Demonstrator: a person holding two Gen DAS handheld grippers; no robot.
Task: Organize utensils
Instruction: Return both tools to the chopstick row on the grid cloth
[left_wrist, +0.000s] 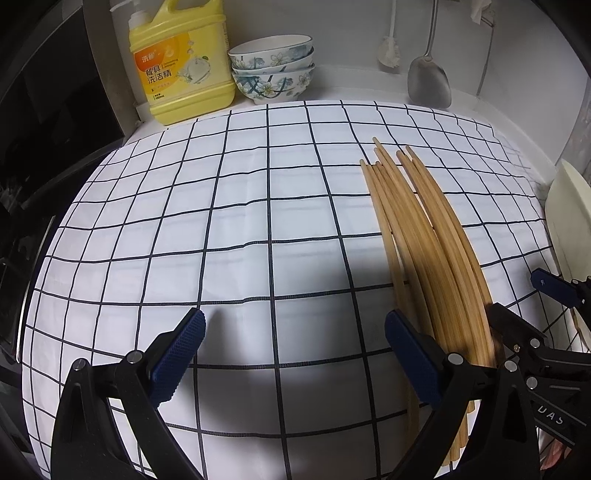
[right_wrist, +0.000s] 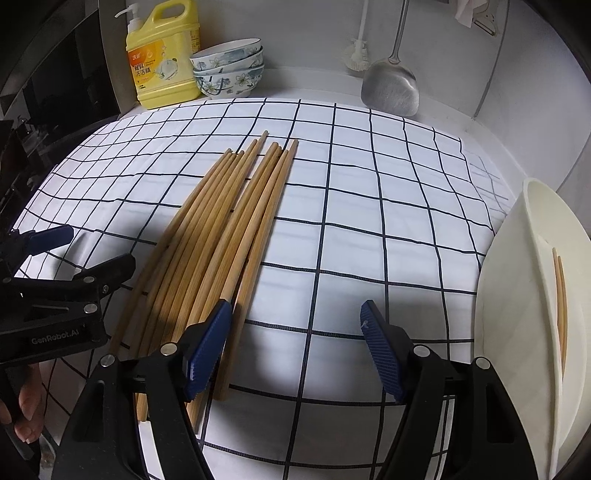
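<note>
Chopsticks (right_wrist: 221, 236) lie in a loose fan on the checked cloth (right_wrist: 369, 221) that covers the counter, tips toward the back wall, butt ends toward both claws. At far left stands a yellow detergent jug (left_wrist: 181, 66), with a stack of flowered bowls (left_wrist: 273, 66) beside it; neither is near the work.

The left claw (left_wrist: 295, 347) hangs wide and holds nothing, its right finger just beside the left edge of the bundle. The right claw (right_wrist: 295, 347) is likewise wide and empty, its left finger over the bundle's right edge.

Further right, a steel spatula (right_wrist: 391, 88) hangs against the wall, and at the right edge a white holder (right_wrist: 517, 295) carries what looks like two chopsticks (right_wrist: 559, 302).

Judging by that, the sorting has only begun: one pair is stowed, and most sticks are left on the cloth.

Open cloth between bundle and holder gives a free path. The holder's rim sits close by the right claw and could be knocked.
</note>
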